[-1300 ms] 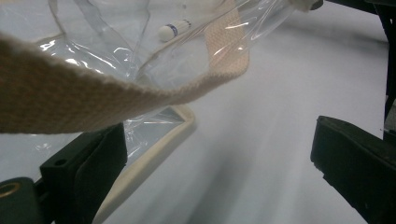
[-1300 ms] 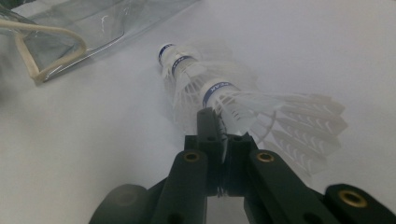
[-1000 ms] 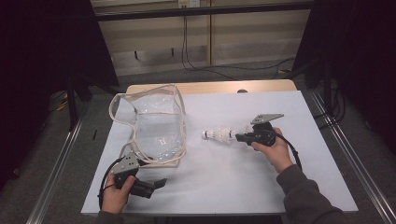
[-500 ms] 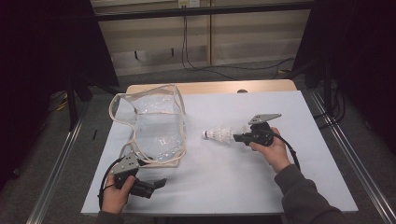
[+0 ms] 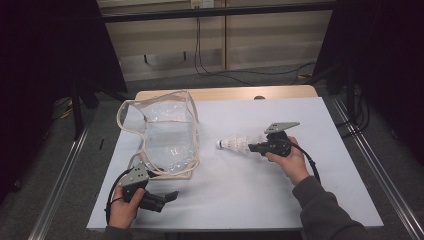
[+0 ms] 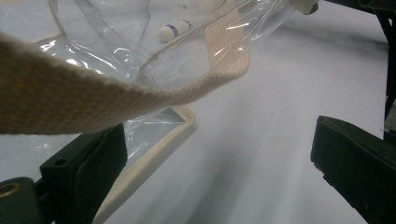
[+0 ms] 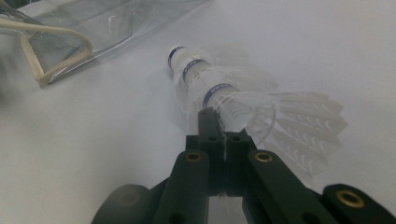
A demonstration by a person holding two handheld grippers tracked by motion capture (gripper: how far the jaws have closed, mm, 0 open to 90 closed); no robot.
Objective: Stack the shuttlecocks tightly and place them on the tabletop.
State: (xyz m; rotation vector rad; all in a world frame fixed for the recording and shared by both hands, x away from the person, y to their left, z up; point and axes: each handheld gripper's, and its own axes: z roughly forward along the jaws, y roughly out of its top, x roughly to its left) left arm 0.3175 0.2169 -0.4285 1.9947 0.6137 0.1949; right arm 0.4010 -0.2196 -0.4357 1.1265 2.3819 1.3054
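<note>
A nested stack of white feather shuttlecocks [image 5: 236,144] with blue-banded corks [image 7: 219,91] hangs just above the white table, corks pointing left. My right gripper [image 5: 253,147] is shut on the feather skirt of the rearmost one [image 7: 218,134]. A clear plastic bag [image 5: 165,135] with cream webbing trim lies at the left of the table. My left gripper [image 5: 169,195] sits at the bag's near corner with its jaws wide apart [image 6: 219,158] and nothing pinched. The bag's cream strap [image 6: 93,95] hangs across above them. A small white blue-banded piece [image 6: 173,30] shows through the plastic.
The white sheet [image 5: 280,200] covers the table, with a strip of wooden top [image 5: 225,93] at the far edge. Metal rails [image 5: 60,170] run along both sides, and dark curtains and cables stand behind.
</note>
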